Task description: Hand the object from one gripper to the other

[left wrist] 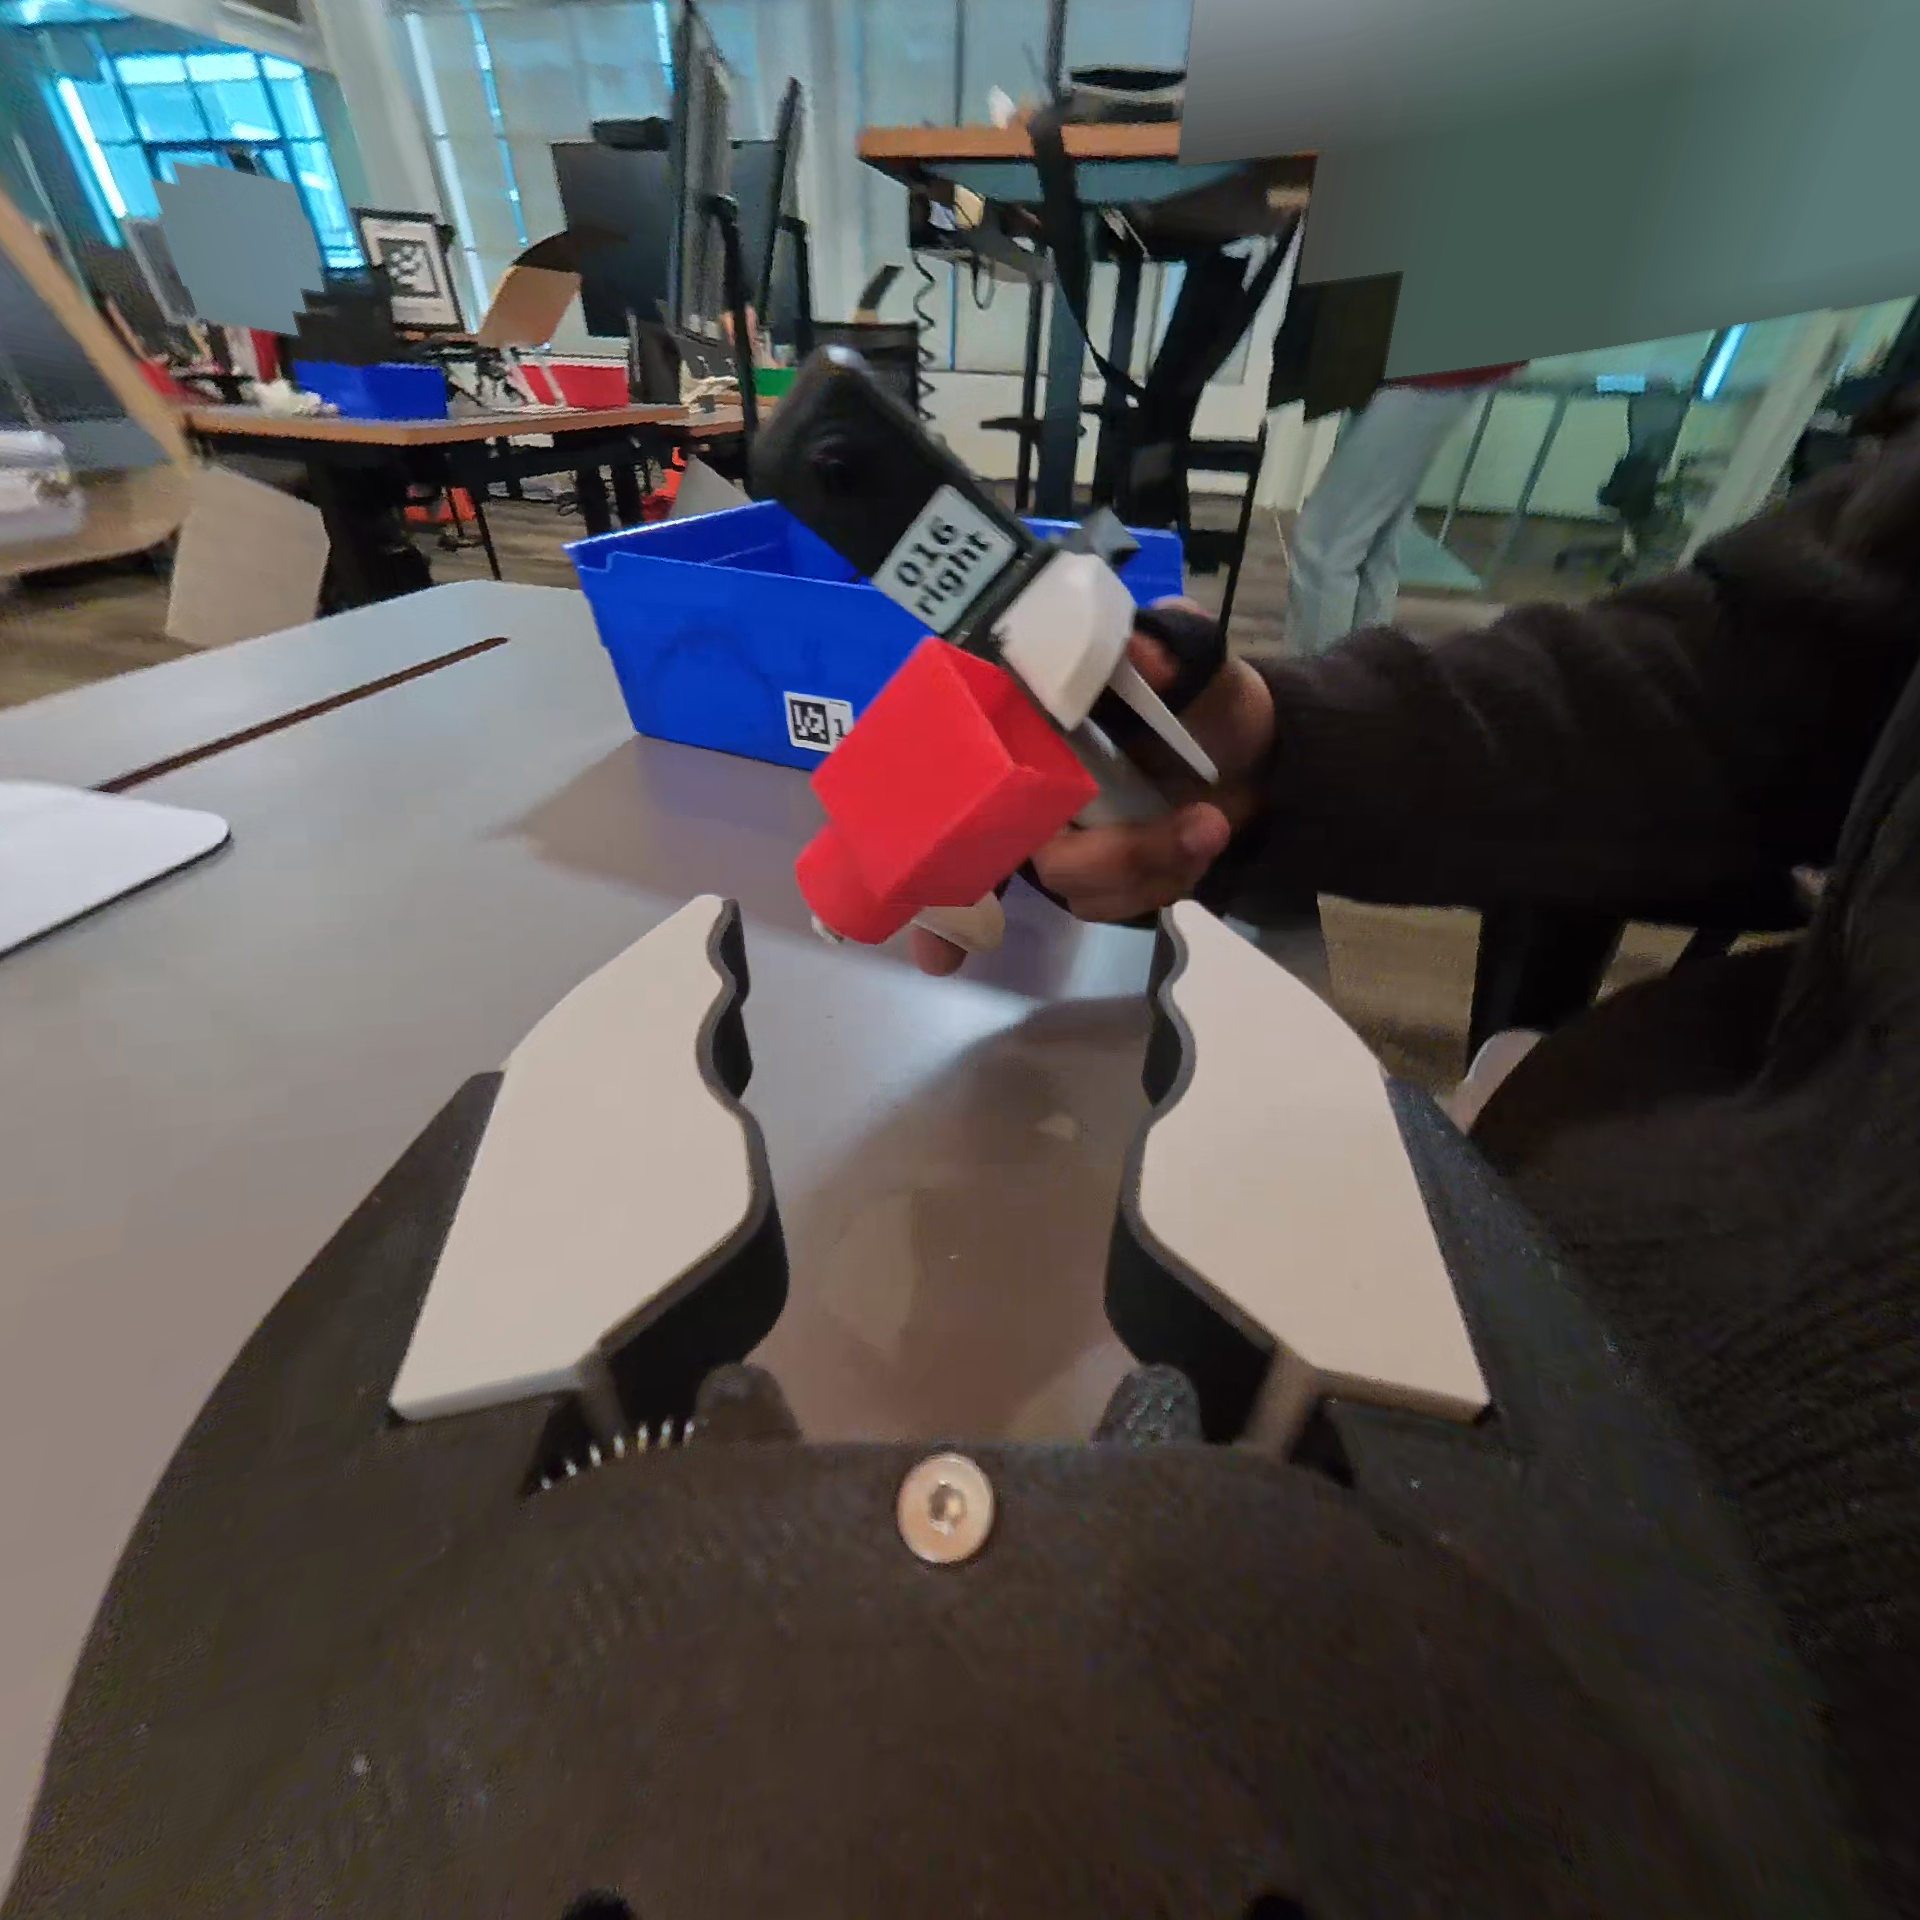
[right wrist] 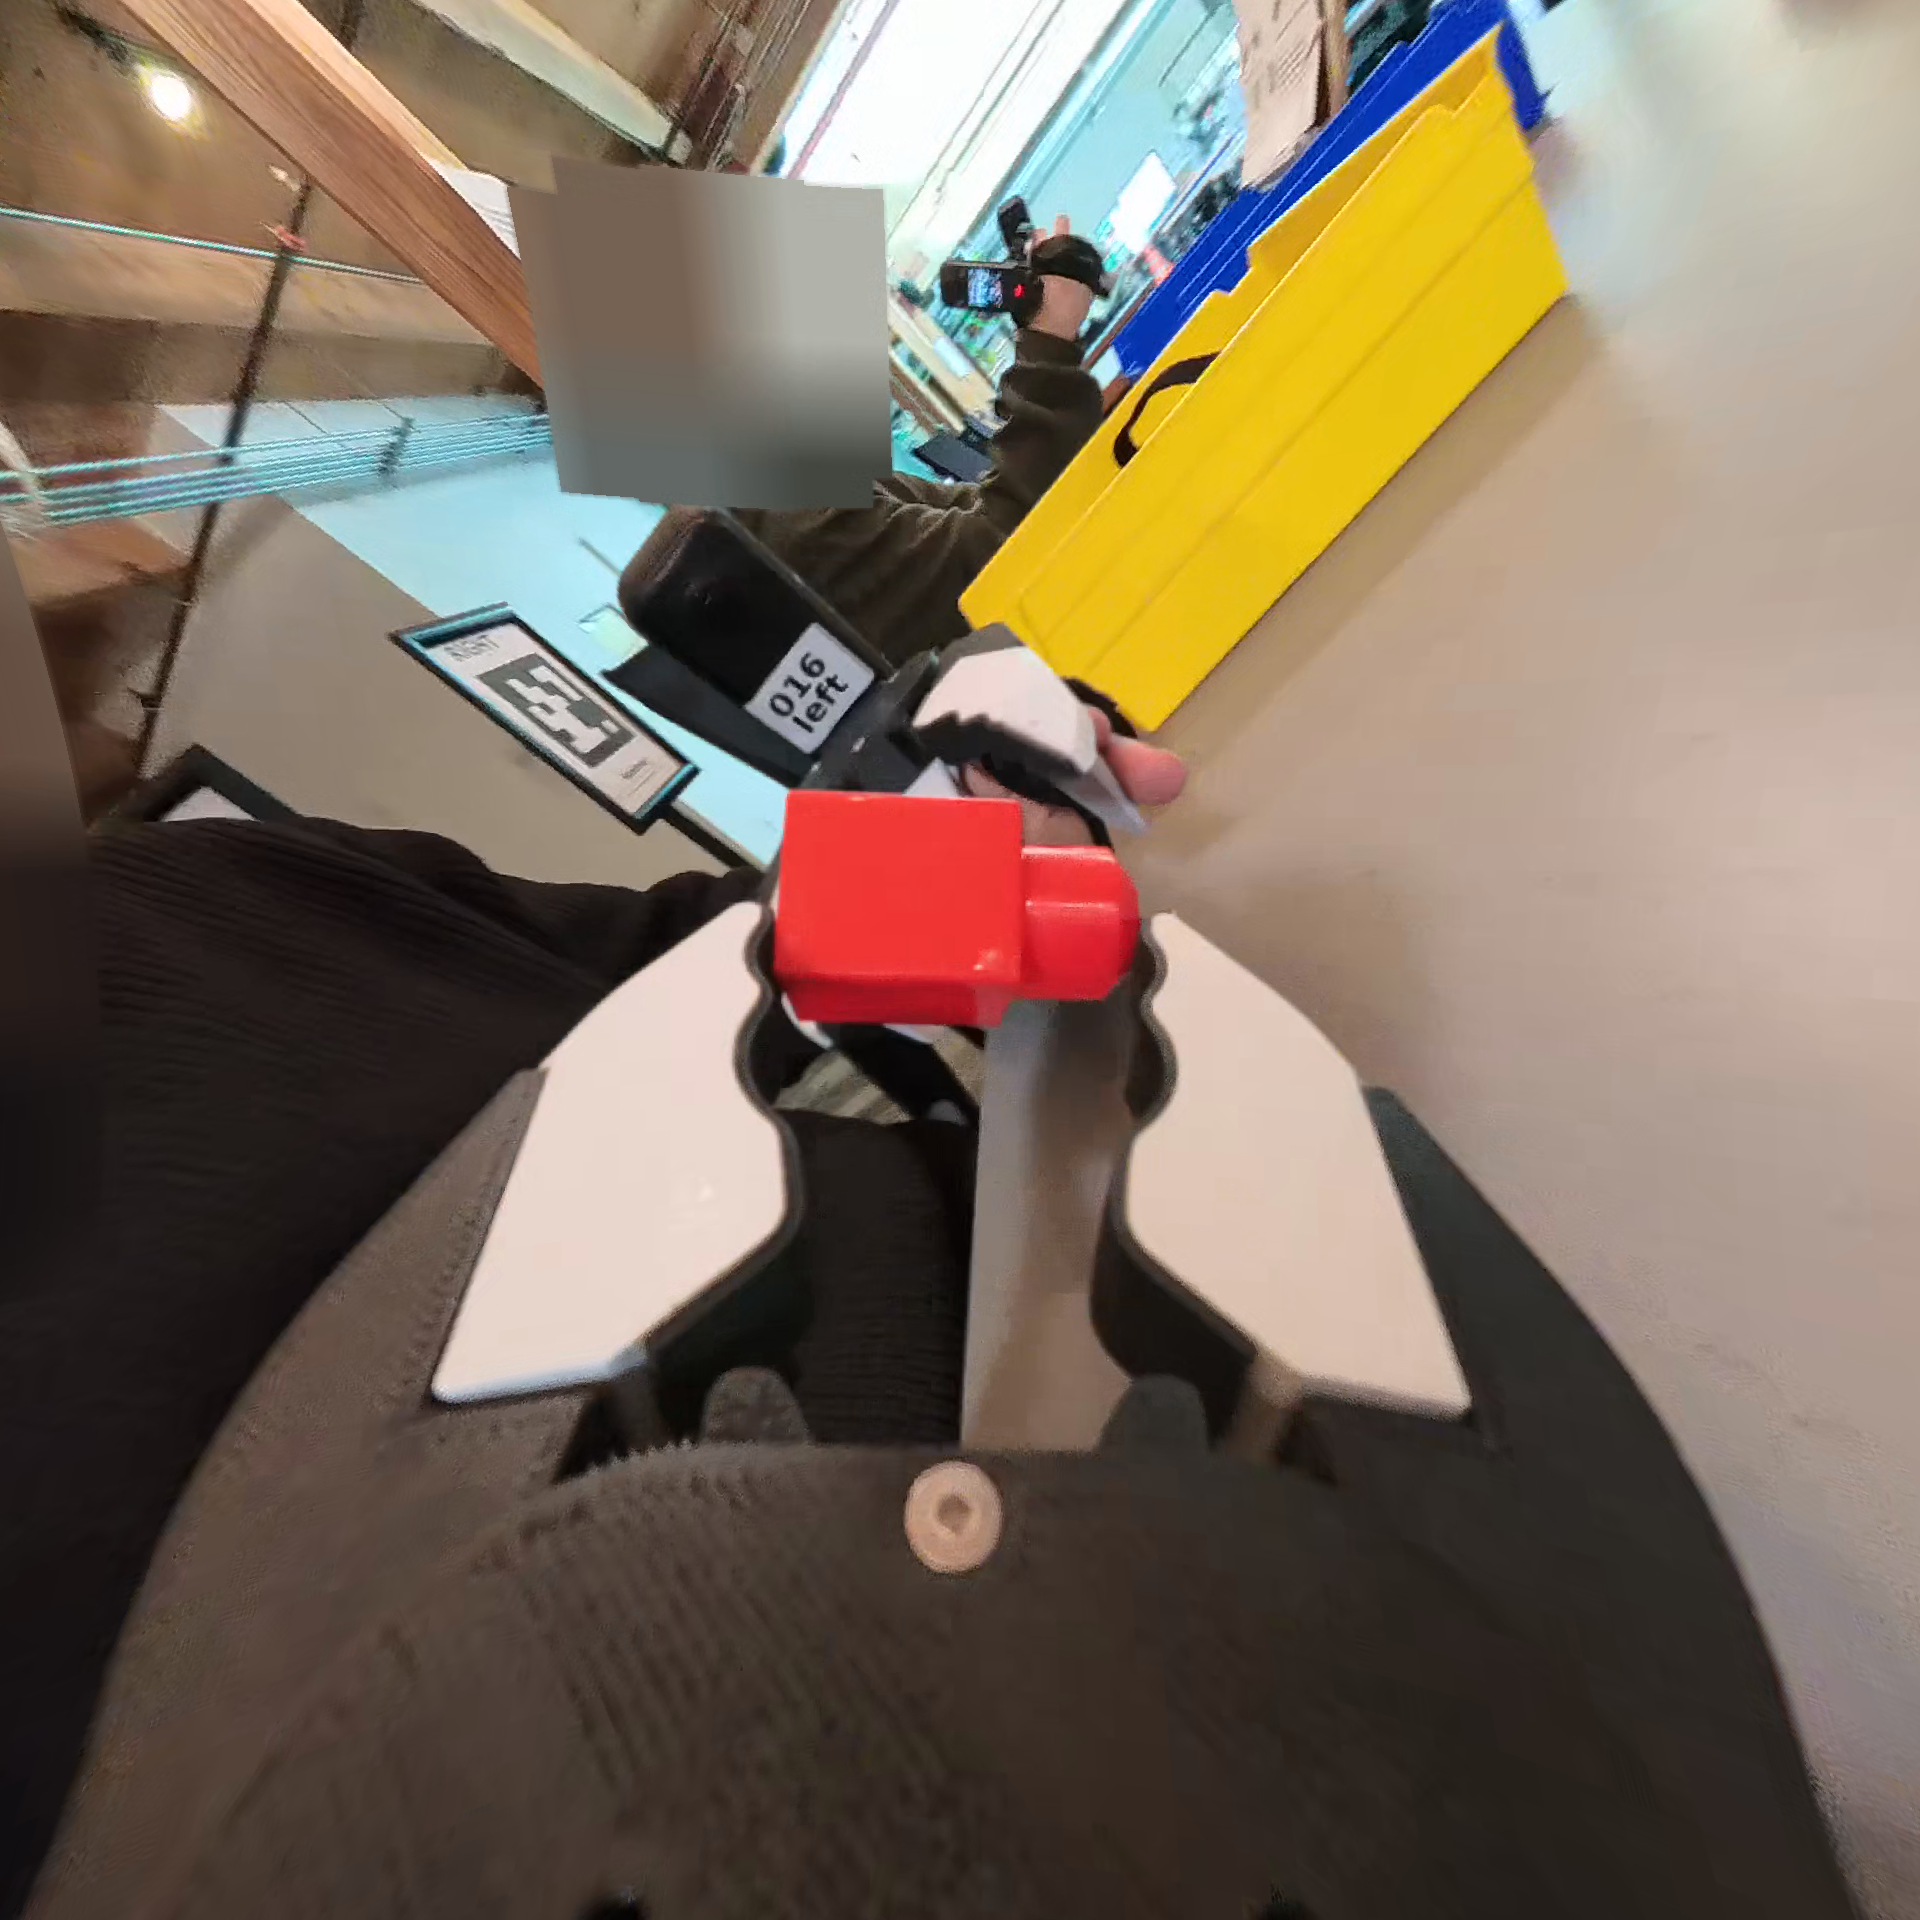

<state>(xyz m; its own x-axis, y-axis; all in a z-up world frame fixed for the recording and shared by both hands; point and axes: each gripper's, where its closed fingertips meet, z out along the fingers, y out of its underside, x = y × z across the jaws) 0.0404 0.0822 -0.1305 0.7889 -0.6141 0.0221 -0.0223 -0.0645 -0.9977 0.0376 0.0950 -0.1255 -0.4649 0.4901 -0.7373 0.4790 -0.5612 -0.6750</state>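
A red stepped block (right wrist: 914,914) sits between the fingertips of my right gripper (right wrist: 951,935), which is shut on it, with the narrow end towards the right finger. In the left wrist view the same red block (left wrist: 966,769) is held out in the right gripper (left wrist: 894,831) by a hand in a dark sleeve, just beyond and above my left gripper (left wrist: 948,987). My left gripper is open and empty over the grey table (left wrist: 364,935). It also shows in the right wrist view (right wrist: 997,748), just behind the block.
A blue bin (left wrist: 707,644) stands on the table behind the block. A yellow bin (right wrist: 1299,416) lies on the table in the right wrist view, with a blue one behind it. A white pad (left wrist: 83,852) lies at the left. A person holding a camera (right wrist: 1039,281) stands farther off. The tips of both grippers are at nearly the same place.
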